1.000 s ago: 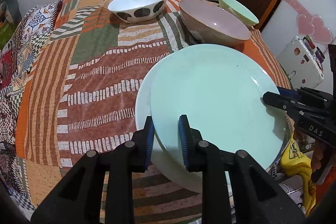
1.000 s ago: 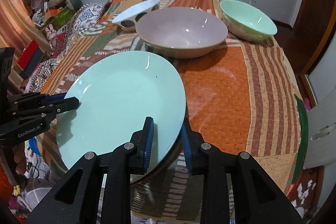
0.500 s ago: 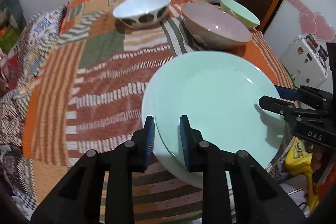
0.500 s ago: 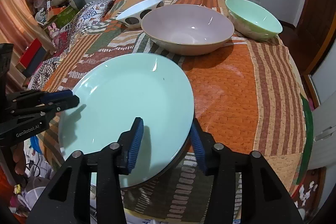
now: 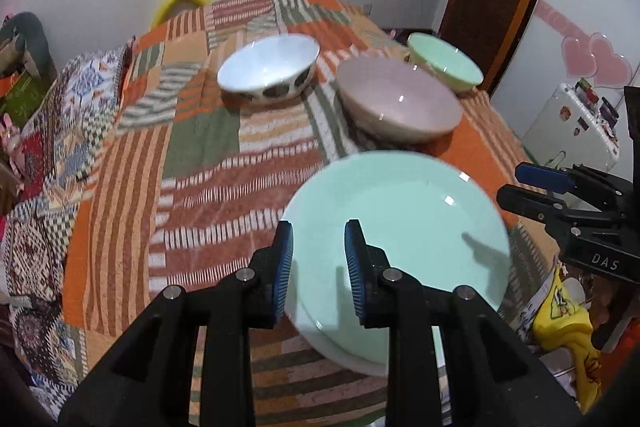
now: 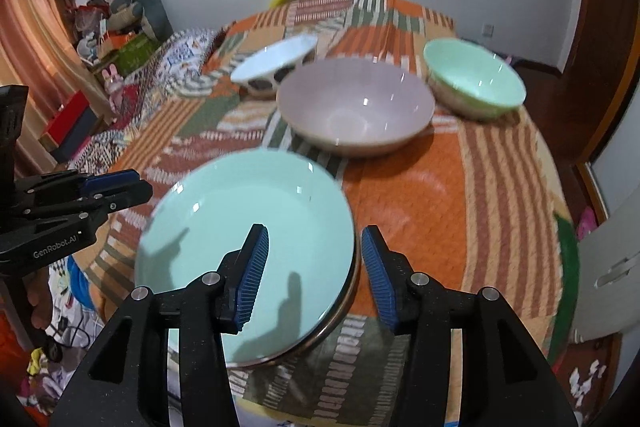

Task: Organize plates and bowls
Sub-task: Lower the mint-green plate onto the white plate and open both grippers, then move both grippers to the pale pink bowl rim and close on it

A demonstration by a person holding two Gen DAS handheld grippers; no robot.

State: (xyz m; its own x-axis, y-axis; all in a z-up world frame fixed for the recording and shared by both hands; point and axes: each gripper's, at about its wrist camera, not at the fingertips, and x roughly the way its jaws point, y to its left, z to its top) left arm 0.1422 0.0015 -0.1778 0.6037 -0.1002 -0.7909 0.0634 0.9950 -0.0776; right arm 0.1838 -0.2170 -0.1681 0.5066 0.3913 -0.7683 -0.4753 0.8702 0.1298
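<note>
Left wrist view: the left gripper (image 5: 319, 269) sits low in the frame, its fingers released and spread, empty, above the near-left rim of the mint plate (image 5: 404, 227). The plate lies flat on another plate, whose white rim (image 5: 352, 361) shows beneath it, in the lower right, close to the near edge of the worktop (image 5: 192, 187). The quilted cloth to the left of the plate is bare, leaving open room there. The right gripper (image 5: 520, 187) enters from the right edge, just off the plate's rim. Behind the plate stand a pink bowl (image 5: 400, 103), a green bowl (image 5: 444, 65) at upper right, and a spotted white bowl (image 5: 268, 69) upper centre, all upright.

Right wrist view: the right gripper (image 6: 314, 271) is released, fingers wide apart, straddling the plate's (image 6: 240, 227) right rim without touching it. The left gripper (image 6: 120, 187) is at the left edge. Orange cloth right of the plate is bare. The pink bowl (image 6: 356, 111) stands just behind the plate, the green bowl (image 6: 476, 83) at upper right, and the spotted bowl (image 6: 272, 63) behind.
</note>
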